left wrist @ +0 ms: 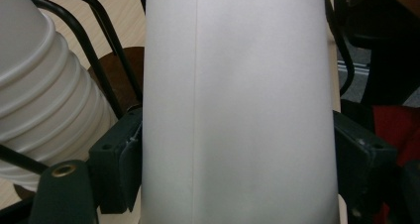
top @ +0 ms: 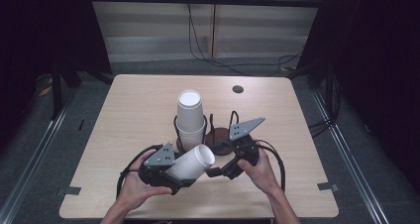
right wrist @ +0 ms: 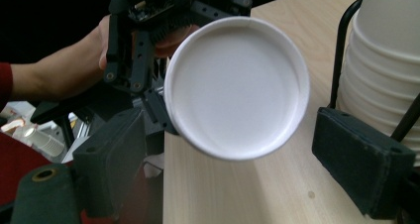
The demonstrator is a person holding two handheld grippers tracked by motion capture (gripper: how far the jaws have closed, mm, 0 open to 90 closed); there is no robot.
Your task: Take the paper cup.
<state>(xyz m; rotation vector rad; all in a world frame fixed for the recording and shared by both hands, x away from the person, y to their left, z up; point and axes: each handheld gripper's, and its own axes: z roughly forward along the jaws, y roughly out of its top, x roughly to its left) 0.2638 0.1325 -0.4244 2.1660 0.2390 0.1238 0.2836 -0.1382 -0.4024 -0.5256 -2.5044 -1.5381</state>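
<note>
A white paper cup [top: 195, 160] lies on its side above the table's near middle, and my left gripper [top: 179, 173] is shut on its wall. In the left gripper view the cup [left wrist: 237, 85] stands pinched between both black jaws. Its closed bottom end [right wrist: 236, 87] faces my right gripper [right wrist: 237, 159], whose jaws stand wide apart on either side of it without touching. That right gripper [top: 218, 172] is open just right of the cup. A stack of white cups [top: 190, 115] stands upright in a black wire holder [top: 177, 130] behind both grippers.
The holder has a round brown base [top: 218, 137] and a second wire loop [top: 233, 119] on its right side. A dark round hole [top: 237, 89] sits in the table's far right. Black cables [top: 218, 60] run over the floor beyond the wooden table [top: 129, 110].
</note>
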